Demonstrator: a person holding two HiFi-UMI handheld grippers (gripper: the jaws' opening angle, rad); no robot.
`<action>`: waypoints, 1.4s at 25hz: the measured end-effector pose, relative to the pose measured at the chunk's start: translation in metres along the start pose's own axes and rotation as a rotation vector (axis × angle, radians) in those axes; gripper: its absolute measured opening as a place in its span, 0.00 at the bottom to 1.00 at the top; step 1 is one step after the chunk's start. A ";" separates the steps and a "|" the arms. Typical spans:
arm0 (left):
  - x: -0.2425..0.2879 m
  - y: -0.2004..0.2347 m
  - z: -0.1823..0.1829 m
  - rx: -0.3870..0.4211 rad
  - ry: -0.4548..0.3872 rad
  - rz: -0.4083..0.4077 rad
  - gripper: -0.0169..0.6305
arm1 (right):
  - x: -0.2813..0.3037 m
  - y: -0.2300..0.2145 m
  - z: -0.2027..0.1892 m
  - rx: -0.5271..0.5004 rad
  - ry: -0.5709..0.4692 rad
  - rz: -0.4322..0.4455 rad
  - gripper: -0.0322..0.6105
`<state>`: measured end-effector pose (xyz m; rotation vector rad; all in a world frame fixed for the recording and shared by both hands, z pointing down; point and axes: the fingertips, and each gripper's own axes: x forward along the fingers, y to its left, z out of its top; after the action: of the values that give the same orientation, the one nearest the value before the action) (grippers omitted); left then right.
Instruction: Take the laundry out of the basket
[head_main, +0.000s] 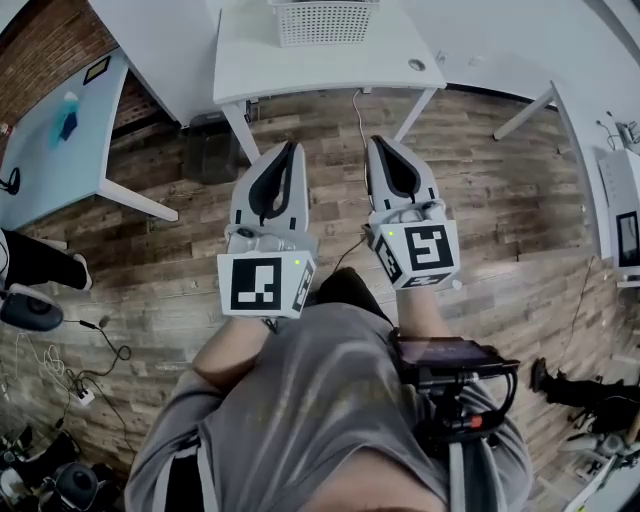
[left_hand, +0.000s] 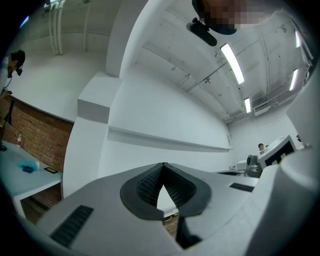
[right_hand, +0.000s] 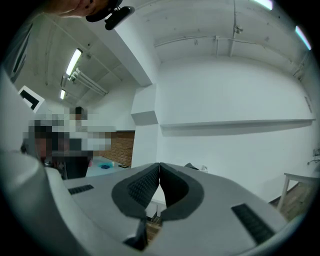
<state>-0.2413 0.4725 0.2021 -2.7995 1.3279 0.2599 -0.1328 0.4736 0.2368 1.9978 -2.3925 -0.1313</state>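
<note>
Both grippers are held side by side in front of the person, pointing ahead over the wooden floor (head_main: 480, 210). The left gripper (head_main: 293, 146) is closed. In its own view the two dark ribbed pads meet at the tips with nothing between them, and only a thin sliver of background shows lower down where the pads curve apart. The right gripper (head_main: 376, 142) is closed too, its pads pressed together at the tip and empty. Each gripper's marker cube sits at its rear end, near the person's grey-shirted body.

The white perforated basket (head_main: 323, 22) stands straight ahead of the grippers, well beyond their tips and roughly in line with the gap between them. It sits on a white worktop (head_main: 300, 62), at that worktop's far side from the grippers. The top edge of the head view cuts the basket off, so what it holds cannot be seen. Neither gripper touches the basket or the worktop.

A thin cable (head_main: 357, 112) hangs from the near edge of the worktop, just ahead of the right gripper's tip. A dark bin (head_main: 208, 150) stands on the floor under the worktop, ahead of the left gripper and to its left. Further left of the left gripper is a side worktop (head_main: 45, 170) with a small blue thing (head_main: 66, 118) on it, and a brick wall (head_main: 50, 45) stands beyond that.
</note>
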 end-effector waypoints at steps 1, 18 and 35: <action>0.006 0.004 -0.002 -0.003 0.003 0.002 0.04 | 0.006 -0.002 -0.002 0.001 0.003 0.001 0.06; 0.158 0.039 -0.054 -0.008 0.089 -0.013 0.04 | 0.115 -0.099 -0.047 0.049 0.061 -0.042 0.06; 0.311 0.031 -0.062 0.049 0.084 -0.083 0.04 | 0.200 -0.227 -0.038 0.068 0.004 -0.122 0.06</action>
<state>-0.0636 0.2082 0.2135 -2.8454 1.2114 0.1069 0.0567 0.2350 0.2491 2.1717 -2.3031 -0.0484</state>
